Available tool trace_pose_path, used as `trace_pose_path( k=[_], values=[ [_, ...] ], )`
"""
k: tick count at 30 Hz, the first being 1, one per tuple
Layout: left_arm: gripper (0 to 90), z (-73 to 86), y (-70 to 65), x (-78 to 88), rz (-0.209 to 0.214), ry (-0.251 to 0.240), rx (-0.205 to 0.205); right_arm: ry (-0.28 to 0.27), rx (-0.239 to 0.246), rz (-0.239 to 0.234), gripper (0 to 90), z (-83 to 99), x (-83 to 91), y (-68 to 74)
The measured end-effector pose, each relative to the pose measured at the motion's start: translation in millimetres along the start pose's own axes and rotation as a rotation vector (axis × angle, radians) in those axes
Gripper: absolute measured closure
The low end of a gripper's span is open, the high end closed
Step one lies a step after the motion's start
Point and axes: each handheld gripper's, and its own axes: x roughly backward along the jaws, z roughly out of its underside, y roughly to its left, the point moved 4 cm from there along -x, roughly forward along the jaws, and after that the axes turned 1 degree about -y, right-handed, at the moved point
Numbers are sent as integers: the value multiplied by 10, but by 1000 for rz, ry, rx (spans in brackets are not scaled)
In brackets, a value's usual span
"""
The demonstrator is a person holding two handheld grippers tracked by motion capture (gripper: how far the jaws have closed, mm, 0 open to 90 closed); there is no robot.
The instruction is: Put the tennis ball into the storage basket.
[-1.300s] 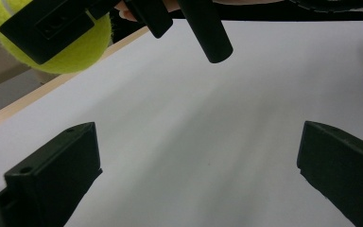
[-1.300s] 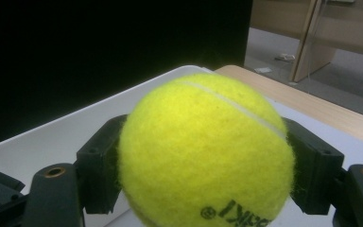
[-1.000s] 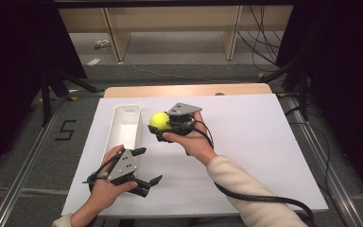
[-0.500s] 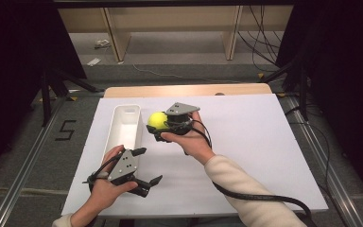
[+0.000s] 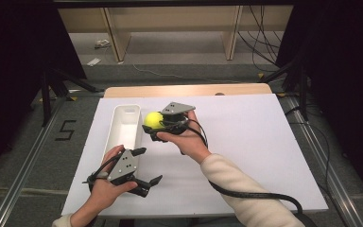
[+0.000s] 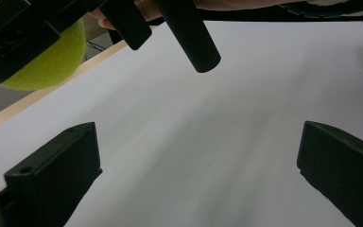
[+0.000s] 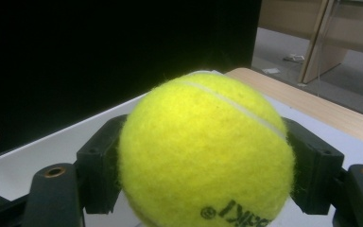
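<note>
High view looks down on the white table [image 5: 264, 142]; both gripper views sit close, sharing the tennis ball [image 7: 205, 151].

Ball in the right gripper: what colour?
Yellow-green ball with a white seam, clearest in the right gripper view.

A fuzzy felt tennis ball [image 7: 205, 153], matt black plastic jaws, smooth white tray [image 5: 125, 124], wooden table edge [image 5: 184, 90].

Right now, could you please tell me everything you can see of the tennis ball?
The tennis ball is bright yellow-green and fuzzy like felt, with a pale curved seam across its top and black printed lettering low on its front. It is clamped at both sides between the black jaws of the right tongs, held above the white table just right of the white bin. Nothing else touches it.
</note>
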Motion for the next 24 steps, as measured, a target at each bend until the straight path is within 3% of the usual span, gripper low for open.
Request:
trace_pose_path(
  k=[24],
  values=[
    [0,1,-4,0,3,2,-3,8,10,-10,265,-63,-53,37]
  ],
)
